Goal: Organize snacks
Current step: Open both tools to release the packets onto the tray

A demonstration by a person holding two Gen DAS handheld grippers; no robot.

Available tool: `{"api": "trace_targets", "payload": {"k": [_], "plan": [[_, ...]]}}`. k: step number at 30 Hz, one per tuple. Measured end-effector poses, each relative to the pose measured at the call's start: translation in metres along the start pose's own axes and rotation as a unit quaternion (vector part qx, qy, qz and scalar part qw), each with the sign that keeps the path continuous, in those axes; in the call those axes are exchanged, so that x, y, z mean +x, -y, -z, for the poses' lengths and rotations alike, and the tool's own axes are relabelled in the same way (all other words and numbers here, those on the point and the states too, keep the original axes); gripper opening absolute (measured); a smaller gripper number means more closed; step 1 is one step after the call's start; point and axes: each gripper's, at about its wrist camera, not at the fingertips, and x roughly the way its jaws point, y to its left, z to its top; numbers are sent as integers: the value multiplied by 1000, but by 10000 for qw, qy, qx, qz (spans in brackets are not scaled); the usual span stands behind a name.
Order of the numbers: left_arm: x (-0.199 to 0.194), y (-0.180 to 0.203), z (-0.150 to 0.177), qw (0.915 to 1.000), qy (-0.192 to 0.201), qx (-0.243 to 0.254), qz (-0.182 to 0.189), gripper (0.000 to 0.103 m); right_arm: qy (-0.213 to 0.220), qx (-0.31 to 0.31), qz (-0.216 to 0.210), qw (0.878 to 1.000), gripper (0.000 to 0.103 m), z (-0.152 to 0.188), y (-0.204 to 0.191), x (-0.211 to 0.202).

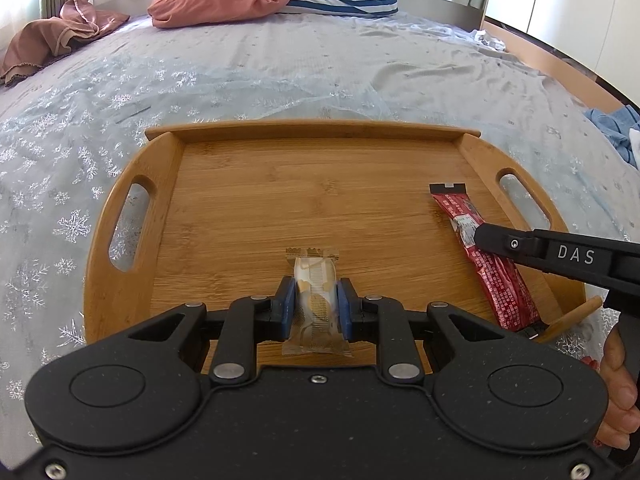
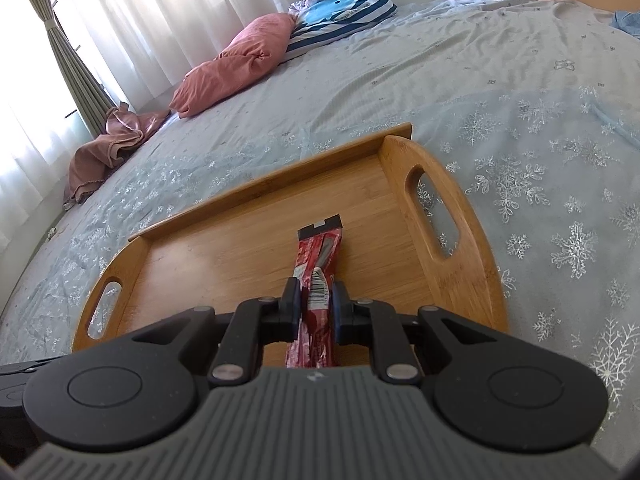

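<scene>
Bamboo tray (image 1: 224, 208) sits on a pale bedspread (image 1: 280, 72) printed with snowflakes, with 2 cut-out handles, 1 at each end. Inspection runs left to right.

Left gripper (image 1: 316, 304): its blue pads are clamped on a small beige snack packet (image 1: 314, 280), taken at mid-length. The packet's crimped far end lies low over the tray floor near the front edge — whether it touches the wood cannot be told. Judged light and soft; the clear film looks slippery, and the contents may crush under hard pressure. A hold across the body, as here, seems sounder than 1 on the thin crimped seal.

Right gripper (image 2: 316, 300): jaws closed on a long red snack stick (image 2: 318, 264), pinched across its width behind the barcode. In the left wrist view the same red stick (image 1: 496, 268) lies along the tray's right side, just inside the right handle, its near end reaching the tray's front rim. Judged light and flexible — it will likely sag at both ends when lifted from 1 point, so a grip near the middle suits it.

Both snacks are well apart on the tray.
</scene>
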Motion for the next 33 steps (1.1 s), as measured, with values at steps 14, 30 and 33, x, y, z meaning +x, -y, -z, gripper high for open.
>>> {"api": "trace_targets", "payload": {"k": [14,30,33], "plan": [[-3,-1,-1,10000,41,10,39,31,-16,-167,94,9998,26,-1,-5,-4],[-65,-17,18,9981,609,74,62,81,191,-901,2,9957,55,8,-21,-45],[-79,-20,27,9975,699,55,53,85,224,-1049,-9,9942,59,14,-23,-55]]}}
